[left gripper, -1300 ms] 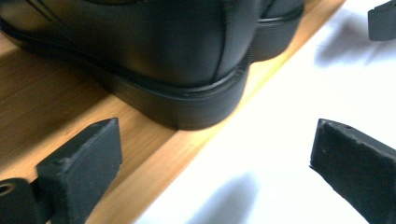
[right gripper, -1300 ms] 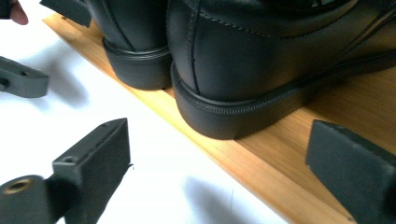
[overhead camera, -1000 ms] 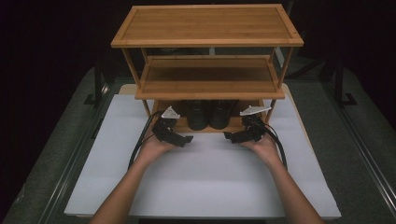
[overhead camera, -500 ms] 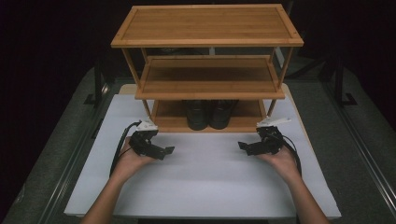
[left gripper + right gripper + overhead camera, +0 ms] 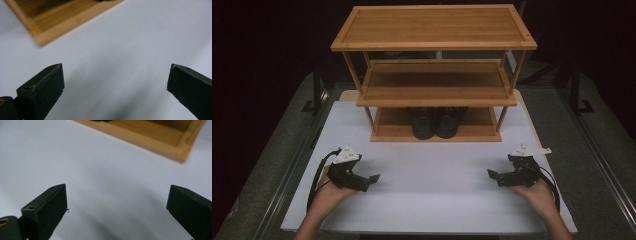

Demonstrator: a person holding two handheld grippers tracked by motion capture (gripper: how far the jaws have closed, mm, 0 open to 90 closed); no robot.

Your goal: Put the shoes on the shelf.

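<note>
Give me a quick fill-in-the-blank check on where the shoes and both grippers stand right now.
1. The pair of black shoes sits on the ____ shelf of the wooden rack.
2. The left gripper has its jaws ____.
3. The right gripper holds ____.
4. Both grippers are over the ____ table cover.

Missing words: bottom; open; nothing; white

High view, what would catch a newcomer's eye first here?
The three-tier bamboo rack stands at the far middle of the white table. A pair of black shoes sits side by side on its bottom shelf. Nearer the person, the left tongs and right tongs are held open and empty, wide apart above the white surface.
</note>
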